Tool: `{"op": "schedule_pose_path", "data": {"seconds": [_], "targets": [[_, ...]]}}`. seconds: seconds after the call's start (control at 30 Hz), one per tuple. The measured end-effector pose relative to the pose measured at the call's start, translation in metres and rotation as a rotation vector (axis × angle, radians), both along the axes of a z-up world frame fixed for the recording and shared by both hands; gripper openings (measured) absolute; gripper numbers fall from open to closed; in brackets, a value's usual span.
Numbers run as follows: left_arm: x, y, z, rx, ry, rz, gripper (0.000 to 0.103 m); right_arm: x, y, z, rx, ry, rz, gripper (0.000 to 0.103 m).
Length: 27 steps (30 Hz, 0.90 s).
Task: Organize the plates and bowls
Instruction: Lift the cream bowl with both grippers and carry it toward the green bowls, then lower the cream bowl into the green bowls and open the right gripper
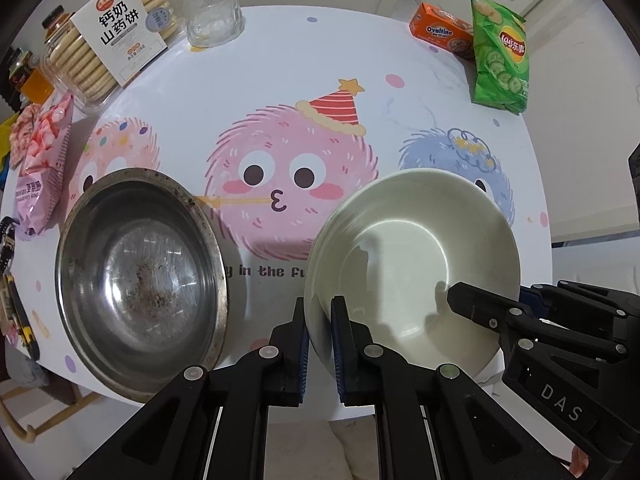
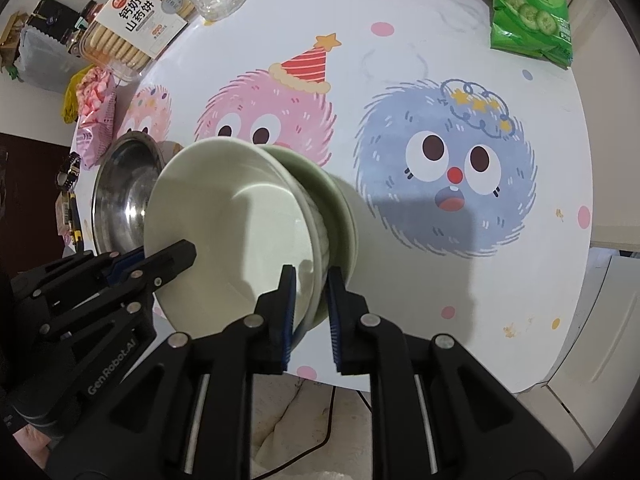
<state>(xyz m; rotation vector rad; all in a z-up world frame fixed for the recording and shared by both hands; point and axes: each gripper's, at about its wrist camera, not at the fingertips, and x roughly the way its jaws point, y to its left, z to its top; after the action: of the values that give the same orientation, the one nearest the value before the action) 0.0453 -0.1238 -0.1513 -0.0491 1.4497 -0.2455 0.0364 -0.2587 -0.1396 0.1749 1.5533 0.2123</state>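
steel bowl just beside pale green bowl — snacks behind

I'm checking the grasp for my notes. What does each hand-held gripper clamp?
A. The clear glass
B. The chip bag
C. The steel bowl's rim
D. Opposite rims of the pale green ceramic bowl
D: the left hand-held gripper and the right hand-held gripper pinch opposite rims of the pale green ceramic bowl.

A round table with cartoon print bears a metal bowl, glass, biscuit box and crisp bag.
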Motion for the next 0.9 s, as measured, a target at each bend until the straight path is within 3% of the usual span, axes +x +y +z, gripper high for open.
{"op": "schedule_pose_path", "data": {"seconds": [0.63,0.9], "targets": [[0.0038,0.0022,-0.0056,-0.008,0.016,-0.004,0.012,0.0063,-0.0003,-0.0027,0.012,0.010,0.007,0.019],[0.0021,0.0055,-0.0100,-0.014,0.024,0.002,0.022,0.0050,-0.0019,0.0013,0.036,0.006,-0.012,0.027]]}}
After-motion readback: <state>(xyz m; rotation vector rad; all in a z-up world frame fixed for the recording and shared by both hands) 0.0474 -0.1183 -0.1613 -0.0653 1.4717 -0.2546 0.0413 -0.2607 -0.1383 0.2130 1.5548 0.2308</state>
